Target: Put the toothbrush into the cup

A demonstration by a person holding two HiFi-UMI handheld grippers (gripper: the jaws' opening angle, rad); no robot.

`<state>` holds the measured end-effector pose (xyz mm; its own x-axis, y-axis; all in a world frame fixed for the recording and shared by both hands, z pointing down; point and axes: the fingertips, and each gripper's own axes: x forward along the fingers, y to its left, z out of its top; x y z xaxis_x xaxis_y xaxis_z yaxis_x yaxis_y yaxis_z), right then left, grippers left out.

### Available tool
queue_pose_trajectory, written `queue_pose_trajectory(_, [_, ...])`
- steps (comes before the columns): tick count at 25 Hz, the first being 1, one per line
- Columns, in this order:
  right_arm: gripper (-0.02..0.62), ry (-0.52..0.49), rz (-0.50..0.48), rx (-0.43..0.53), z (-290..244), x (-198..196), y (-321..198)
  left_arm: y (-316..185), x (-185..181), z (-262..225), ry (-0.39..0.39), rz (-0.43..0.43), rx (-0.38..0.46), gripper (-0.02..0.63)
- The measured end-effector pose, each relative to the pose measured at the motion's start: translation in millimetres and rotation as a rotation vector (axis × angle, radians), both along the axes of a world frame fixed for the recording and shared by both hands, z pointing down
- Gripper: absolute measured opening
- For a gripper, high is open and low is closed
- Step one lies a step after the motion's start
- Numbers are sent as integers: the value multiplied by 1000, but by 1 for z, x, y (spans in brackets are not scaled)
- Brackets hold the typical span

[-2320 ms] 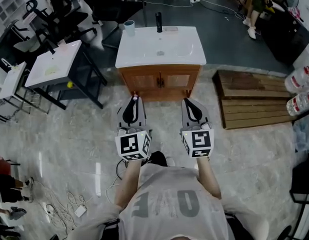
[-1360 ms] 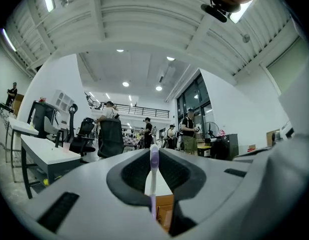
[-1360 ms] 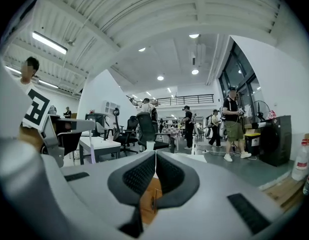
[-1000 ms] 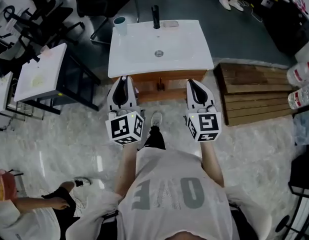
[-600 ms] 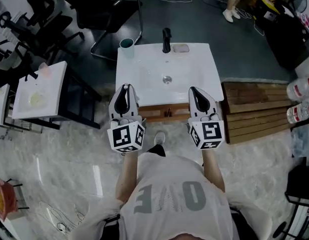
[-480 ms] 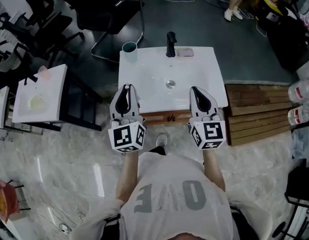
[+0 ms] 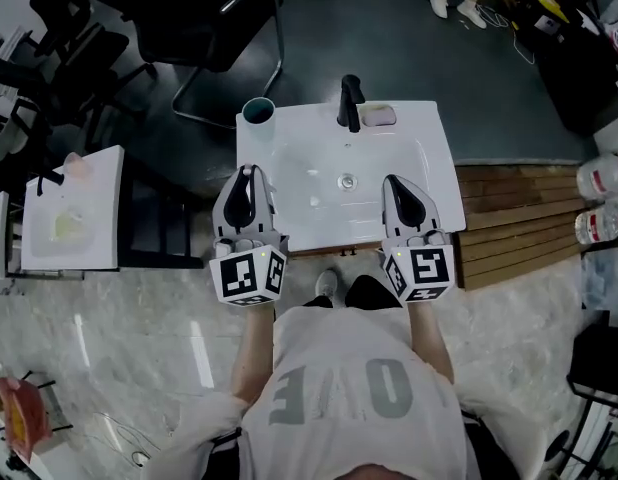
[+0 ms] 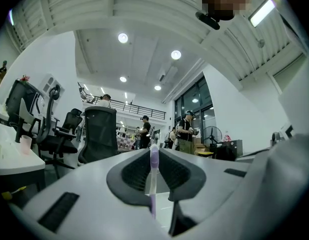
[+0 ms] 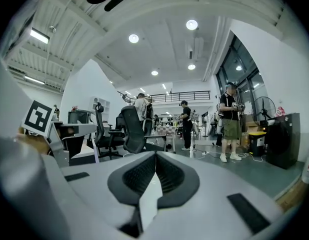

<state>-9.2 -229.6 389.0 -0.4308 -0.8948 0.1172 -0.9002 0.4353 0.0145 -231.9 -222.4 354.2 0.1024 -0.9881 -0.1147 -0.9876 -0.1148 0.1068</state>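
In the head view a teal cup (image 7: 257, 111) stands on the back left corner of the white washbasin (image 7: 409, 203), left of the black tap (image 7: 349, 103). My left gripper (image 7: 246, 172) hovers over the basin's front left edge, well short of the cup. In the left gripper view it (image 8: 153, 151) is shut on a thin purple-and-white toothbrush (image 8: 153, 176), which stands upright between the jaws. Over the basin's front right part my right gripper (image 7: 395, 181) is shut with nothing in it, as the right gripper view (image 9: 155, 156) confirms.
A soap dish (image 7: 377, 116) lies right of the tap. A white side table (image 7: 69, 208) stands to the left, with black office chairs (image 7: 204, 28) behind. A wooden pallet (image 7: 514, 218) and large water bottles (image 7: 601, 178) are on the right. People stand far off.
The person has walked up to the washbasin. Both grippers, earlier over the floor in front of the cabinet, now hang over the basin's front part. Neither gripper's state has changed.
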Motion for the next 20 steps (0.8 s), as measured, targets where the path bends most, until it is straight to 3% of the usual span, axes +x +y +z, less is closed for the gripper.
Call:
queue_pose_trajectory(9, [31,61,-72,63,-7,-3,-30,-21,21,9,-16,-13,-22,69])
queue_pose_trajectory(20, [31,32,-126,84,-10,4,-74,-47,27,-1,-44,-76,5,69])
